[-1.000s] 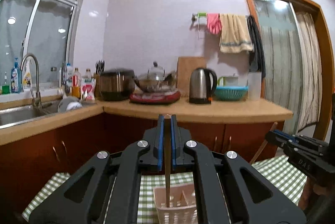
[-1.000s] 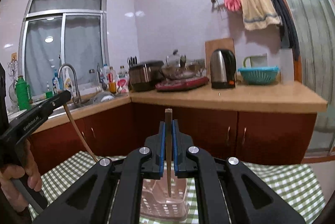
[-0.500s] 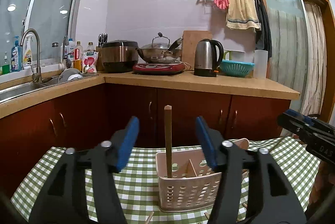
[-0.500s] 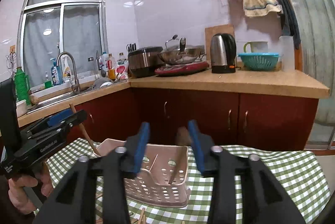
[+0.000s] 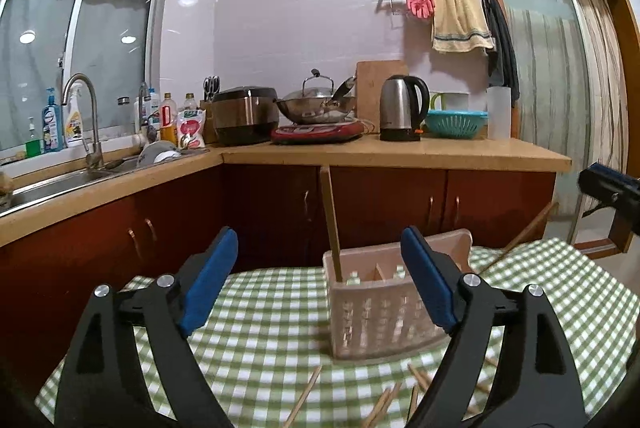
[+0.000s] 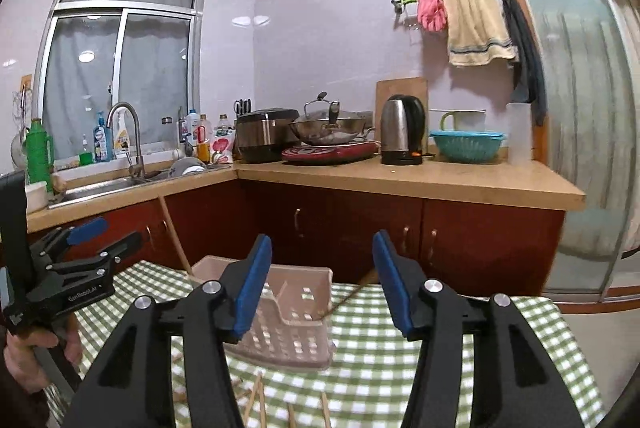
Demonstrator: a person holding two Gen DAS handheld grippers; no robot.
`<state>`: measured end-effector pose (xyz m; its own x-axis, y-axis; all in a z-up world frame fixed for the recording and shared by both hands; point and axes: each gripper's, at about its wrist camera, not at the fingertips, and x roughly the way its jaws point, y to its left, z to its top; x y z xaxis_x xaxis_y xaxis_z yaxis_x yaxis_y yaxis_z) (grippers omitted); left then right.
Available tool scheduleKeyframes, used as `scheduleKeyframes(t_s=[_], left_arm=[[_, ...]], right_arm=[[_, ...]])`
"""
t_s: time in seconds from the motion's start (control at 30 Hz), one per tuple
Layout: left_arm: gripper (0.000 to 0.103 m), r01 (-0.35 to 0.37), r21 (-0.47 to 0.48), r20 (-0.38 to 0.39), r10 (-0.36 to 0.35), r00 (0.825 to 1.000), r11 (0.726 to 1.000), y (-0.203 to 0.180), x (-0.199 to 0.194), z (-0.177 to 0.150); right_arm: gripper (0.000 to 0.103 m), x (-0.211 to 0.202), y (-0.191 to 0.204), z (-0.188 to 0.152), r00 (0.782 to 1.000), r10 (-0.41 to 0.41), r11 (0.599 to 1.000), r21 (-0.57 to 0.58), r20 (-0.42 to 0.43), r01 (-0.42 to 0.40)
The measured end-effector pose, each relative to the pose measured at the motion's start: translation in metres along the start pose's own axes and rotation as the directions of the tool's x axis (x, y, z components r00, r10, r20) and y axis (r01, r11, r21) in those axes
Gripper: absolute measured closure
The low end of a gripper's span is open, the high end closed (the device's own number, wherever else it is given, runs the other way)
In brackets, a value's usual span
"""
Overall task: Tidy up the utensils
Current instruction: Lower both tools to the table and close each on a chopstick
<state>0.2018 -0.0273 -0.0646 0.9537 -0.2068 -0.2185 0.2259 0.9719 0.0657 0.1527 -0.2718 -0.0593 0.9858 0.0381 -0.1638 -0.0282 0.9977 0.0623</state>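
Left gripper [image 5: 320, 288] and right gripper [image 6: 322, 284], jaws opening with nothing between them. Pale pink perforated plastic utensil basket [image 5: 376, 308] on the green-checked worktop [image 5: 260, 316] holds one wooden chopstick [image 5: 330, 224] upright, another [image 6: 346, 298] leaning; its dividers likely prop them. More chopsticks [image 5: 306, 394] lie loose in front.

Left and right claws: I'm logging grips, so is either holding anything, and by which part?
Nothing is held. The left claw and right claw are both opening, empty; two chopsticks stand in the basket.
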Motion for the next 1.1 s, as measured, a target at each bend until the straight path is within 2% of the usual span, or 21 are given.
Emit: scheduleKeyframes(t_s=[0.33,0.53,0.67,0.87,1.1], left_arm=[[0.021,-0.052,0.014,-0.102,0.053,0.993,0.999,0.002,-0.047,-0.061],[0.021,-0.074,-0.006,-0.180,0.072,0.981,0.997,0.006,-0.070,-0.102],[0.022,-0.081,0.002,-0.208,0.080,0.975,0.997,0.007,-0.080,-0.124],[0.029,-0.072,0.014,-0.265,0.073,0.962,0.997,0.000,-0.085,-0.151],[0.042,-0.043,0.021,-0.332,0.048,0.942,0.999,-0.006,-0.079,-0.174]], right_arm=[[0.052,-0.060,0.005,-0.070,0.997,-0.041,0.999,-0.032,-0.060,0.040],[0.057,-0.075,0.014,-0.120,0.990,0.009,0.999,-0.049,-0.138,-0.016],[0.060,-0.075,0.023,-0.148,0.979,0.053,0.996,-0.060,-0.199,-0.066],[0.066,-0.069,0.030,-0.176,0.957,0.080,0.991,-0.083,-0.277,-0.107],[0.078,-0.058,0.027,-0.206,0.923,0.071,0.991,-0.077,-0.378,-0.108]])
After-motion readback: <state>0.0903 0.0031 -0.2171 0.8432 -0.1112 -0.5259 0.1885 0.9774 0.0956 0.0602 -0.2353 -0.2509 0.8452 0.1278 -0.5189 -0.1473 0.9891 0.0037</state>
